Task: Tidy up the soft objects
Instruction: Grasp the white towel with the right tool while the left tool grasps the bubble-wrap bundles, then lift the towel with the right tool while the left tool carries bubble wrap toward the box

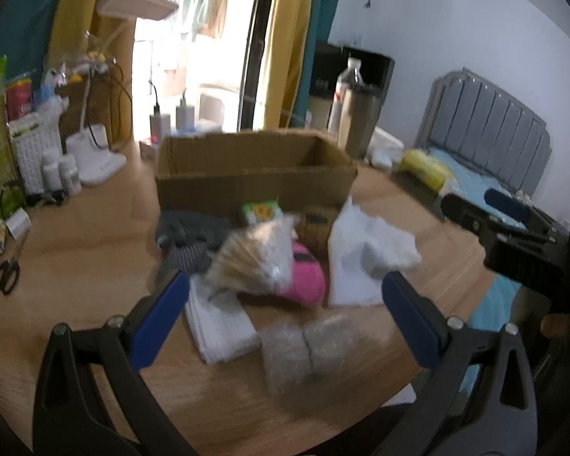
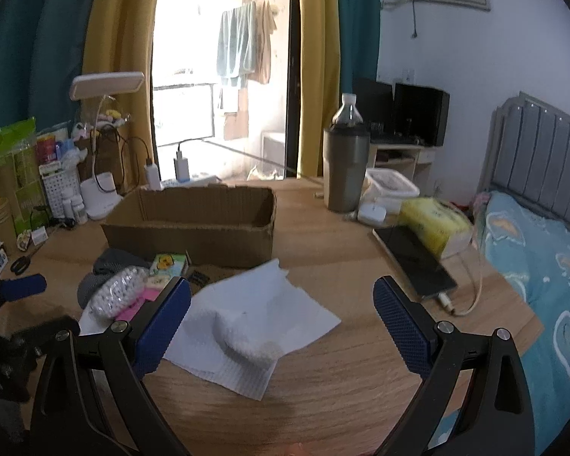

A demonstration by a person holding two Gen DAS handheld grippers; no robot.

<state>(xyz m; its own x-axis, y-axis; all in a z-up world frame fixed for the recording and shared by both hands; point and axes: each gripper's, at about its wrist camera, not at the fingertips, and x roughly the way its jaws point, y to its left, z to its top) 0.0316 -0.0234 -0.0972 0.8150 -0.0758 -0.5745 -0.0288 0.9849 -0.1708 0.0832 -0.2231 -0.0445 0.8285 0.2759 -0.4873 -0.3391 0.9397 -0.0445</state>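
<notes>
An open cardboard box [image 1: 254, 174] [image 2: 193, 220] stands on the wooden table. In front of it lies a pile: a grey knit cloth [image 1: 190, 235] [image 2: 106, 266], a bag of cotton swabs [image 1: 254, 258] [image 2: 117, 292], a pink item [image 1: 307, 277], a small green packet [image 1: 262, 211] [image 2: 167, 264], white paper towels [image 1: 364, 254] [image 2: 254, 323], a white folded stack [image 1: 220, 323] and two bubble-wrap pieces [image 1: 307, 342]. My left gripper [image 1: 285, 319] is open above the bubble wrap. My right gripper [image 2: 281, 323] is open over the paper towels; it shows at the right of the left wrist view [image 1: 513, 224].
A desk lamp [image 2: 98, 190], bottles, a white basket [image 1: 38, 152] and scissors [image 1: 5, 275] crowd the left. A grey tumbler [image 2: 345, 167], yellow tissue pack [image 2: 433, 224] and phone with cable [image 2: 414, 262] sit at right. A bed [image 2: 532, 266] lies beyond the table edge.
</notes>
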